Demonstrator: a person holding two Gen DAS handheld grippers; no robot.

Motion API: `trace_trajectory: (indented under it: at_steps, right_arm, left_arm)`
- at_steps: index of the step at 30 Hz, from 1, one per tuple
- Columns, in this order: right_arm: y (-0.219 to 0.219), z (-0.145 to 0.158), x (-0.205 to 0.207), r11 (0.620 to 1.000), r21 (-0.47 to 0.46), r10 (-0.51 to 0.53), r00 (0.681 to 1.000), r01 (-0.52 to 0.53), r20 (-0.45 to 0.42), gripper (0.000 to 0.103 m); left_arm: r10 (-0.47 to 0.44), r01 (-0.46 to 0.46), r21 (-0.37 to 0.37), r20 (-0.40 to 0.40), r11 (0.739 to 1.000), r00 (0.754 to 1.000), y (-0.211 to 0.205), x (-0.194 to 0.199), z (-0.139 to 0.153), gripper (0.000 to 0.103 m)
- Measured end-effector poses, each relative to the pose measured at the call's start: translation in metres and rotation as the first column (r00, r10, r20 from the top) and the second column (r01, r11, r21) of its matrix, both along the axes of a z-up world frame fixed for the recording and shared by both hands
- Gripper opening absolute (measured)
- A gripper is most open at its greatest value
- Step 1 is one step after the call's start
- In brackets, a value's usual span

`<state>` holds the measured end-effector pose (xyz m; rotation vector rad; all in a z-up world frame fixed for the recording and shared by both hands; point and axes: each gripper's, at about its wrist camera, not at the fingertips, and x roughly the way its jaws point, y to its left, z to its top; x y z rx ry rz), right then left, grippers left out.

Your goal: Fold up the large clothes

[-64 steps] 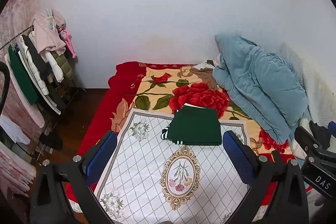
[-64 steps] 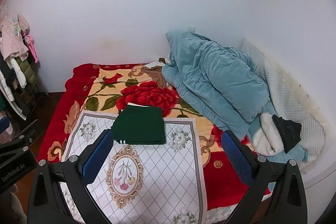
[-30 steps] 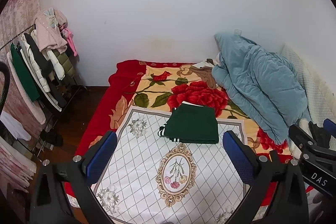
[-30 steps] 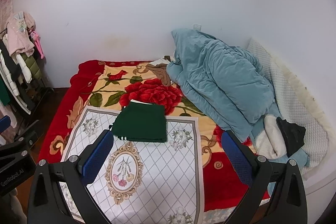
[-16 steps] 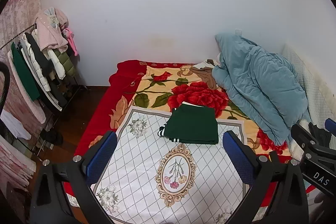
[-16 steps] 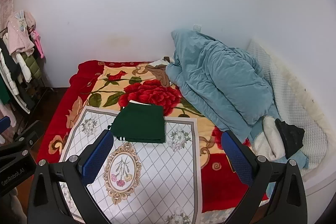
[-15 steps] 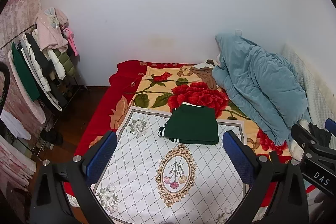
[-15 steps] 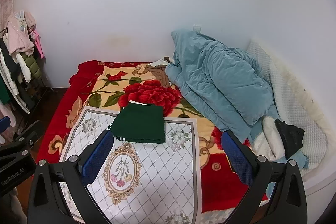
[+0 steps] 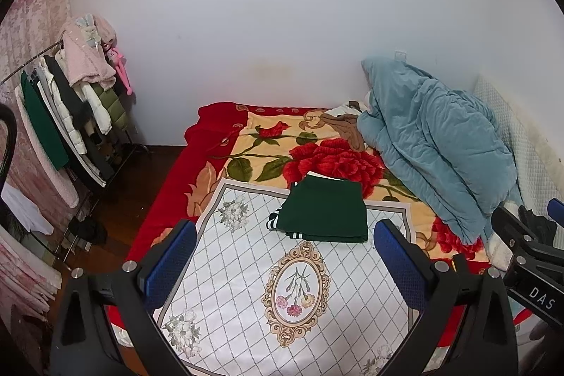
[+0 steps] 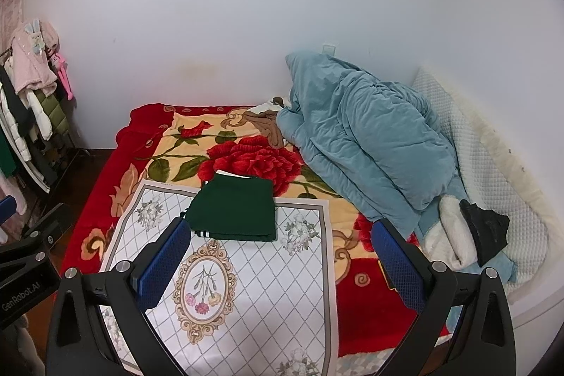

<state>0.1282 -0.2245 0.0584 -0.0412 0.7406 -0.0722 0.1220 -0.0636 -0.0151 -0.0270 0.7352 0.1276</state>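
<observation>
Green garment (image 9: 322,214) folded — both tongs (image 9: 283,256) (image 10: 282,254) wide, empty.

The folded green garment (image 9: 324,212) is matt cloth. It lies on a smooth white printed cloth (image 9: 246,270) over a plush flowered blanket (image 9: 310,154). Right of frame, the teal quilt (image 9: 433,143) looks velvety and crumpled.

A bedroom in a home.
A bed (image 9: 211,143) with a red rose blanket (image 9: 328,161) fills the corner by the white wall, a blue quilt (image 9: 433,147) is heaped along its right edge, and a rack of hanging clothes (image 9: 70,115) stands left.
</observation>
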Motion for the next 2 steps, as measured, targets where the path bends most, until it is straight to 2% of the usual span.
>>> trace_trajectory:
  at_steps: [2]
  right_arm:
    - [0.0003,0.0001,-0.0013,1.000,0.000,0.000,1.000,0.000,0.002,0.103]
  left_arm:
    - [0.001,-0.001,-0.004,0.002,1.000,1.000,0.0020,-0.0017,0.0023,0.103]
